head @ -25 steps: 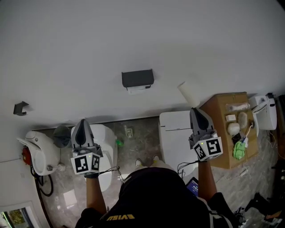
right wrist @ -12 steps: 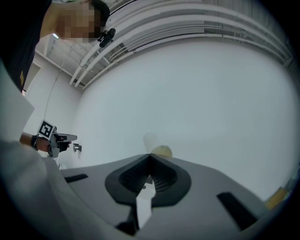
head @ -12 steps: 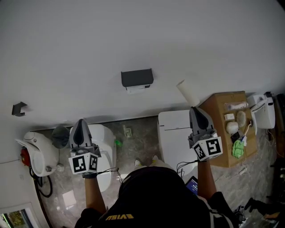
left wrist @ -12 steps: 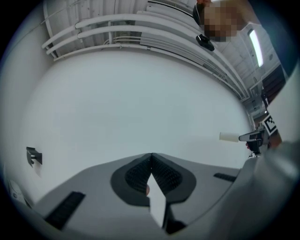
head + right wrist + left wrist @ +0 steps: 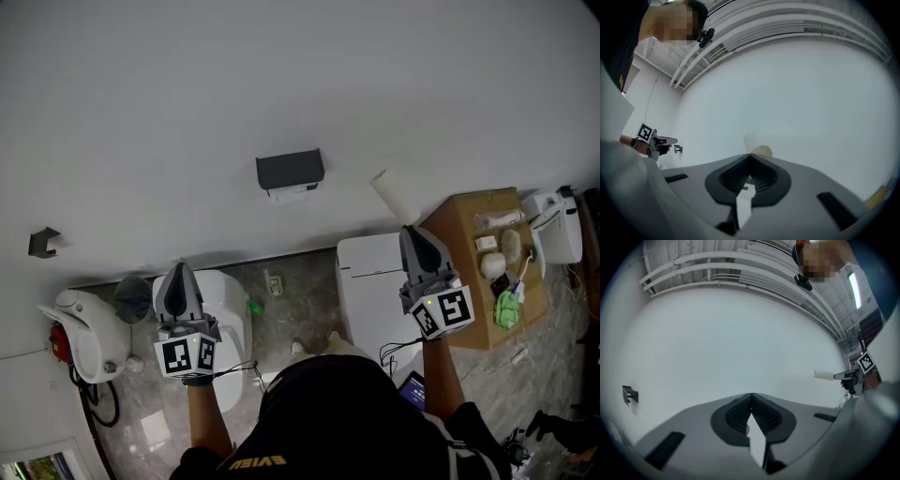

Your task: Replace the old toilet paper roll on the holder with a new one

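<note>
My right gripper (image 5: 411,231) was clamped shut on the wall of a pale tube (image 5: 391,196), by its look a spent core. The tube stuck out past the tips toward the white wall, right of the dark holder (image 5: 290,167) and clear of it. I judged that pinching one end left it easy to carry off. My left gripper (image 5: 180,269) was closed on nothing. The open cardboard box (image 5: 461,234) on my right held pale rounded things (image 5: 493,268), perhaps rolls, and a green packet (image 5: 506,312). What lay in the grey bin (image 5: 132,297) I could not tell.
</note>
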Action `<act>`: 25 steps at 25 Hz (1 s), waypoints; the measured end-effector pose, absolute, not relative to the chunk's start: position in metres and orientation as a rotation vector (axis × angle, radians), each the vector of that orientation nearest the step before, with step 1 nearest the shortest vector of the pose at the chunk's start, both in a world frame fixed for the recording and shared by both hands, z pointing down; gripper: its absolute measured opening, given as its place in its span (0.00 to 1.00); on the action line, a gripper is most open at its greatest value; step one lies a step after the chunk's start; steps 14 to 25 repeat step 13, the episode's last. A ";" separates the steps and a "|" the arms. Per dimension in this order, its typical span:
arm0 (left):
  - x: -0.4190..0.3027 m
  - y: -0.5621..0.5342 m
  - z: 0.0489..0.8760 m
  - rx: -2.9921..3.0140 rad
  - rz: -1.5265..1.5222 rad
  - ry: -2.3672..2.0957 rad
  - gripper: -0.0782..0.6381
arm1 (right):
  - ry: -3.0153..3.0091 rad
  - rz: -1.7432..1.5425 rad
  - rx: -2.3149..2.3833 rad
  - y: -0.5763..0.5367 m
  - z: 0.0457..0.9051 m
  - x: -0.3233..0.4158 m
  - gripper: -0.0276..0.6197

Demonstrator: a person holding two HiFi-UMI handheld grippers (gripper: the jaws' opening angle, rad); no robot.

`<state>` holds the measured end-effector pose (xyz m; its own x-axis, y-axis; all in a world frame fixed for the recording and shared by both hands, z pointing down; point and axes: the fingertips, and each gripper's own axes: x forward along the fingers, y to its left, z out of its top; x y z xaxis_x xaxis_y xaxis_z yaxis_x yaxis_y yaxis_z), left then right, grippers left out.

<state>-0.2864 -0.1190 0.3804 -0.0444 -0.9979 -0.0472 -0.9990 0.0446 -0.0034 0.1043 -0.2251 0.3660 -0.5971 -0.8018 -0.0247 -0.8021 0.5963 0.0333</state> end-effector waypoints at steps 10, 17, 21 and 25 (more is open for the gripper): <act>-0.289 -0.114 0.386 -2.142 0.076 2.214 0.12 | 2.850 0.143 -1.381 -0.247 0.358 0.091 0.03; -0.298 -0.114 0.384 -2.045 0.114 2.246 0.12 | 2.872 0.269 -1.261 -0.275 0.338 0.073 0.03; -0.298 -0.114 0.384 -2.045 0.114 2.246 0.12 | 2.872 0.269 -1.261 -0.275 0.338 0.073 0.03; -0.298 -0.114 0.384 -2.045 0.114 2.246 0.12 | 2.872 0.269 -1.261 -0.275 0.338 0.073 0.03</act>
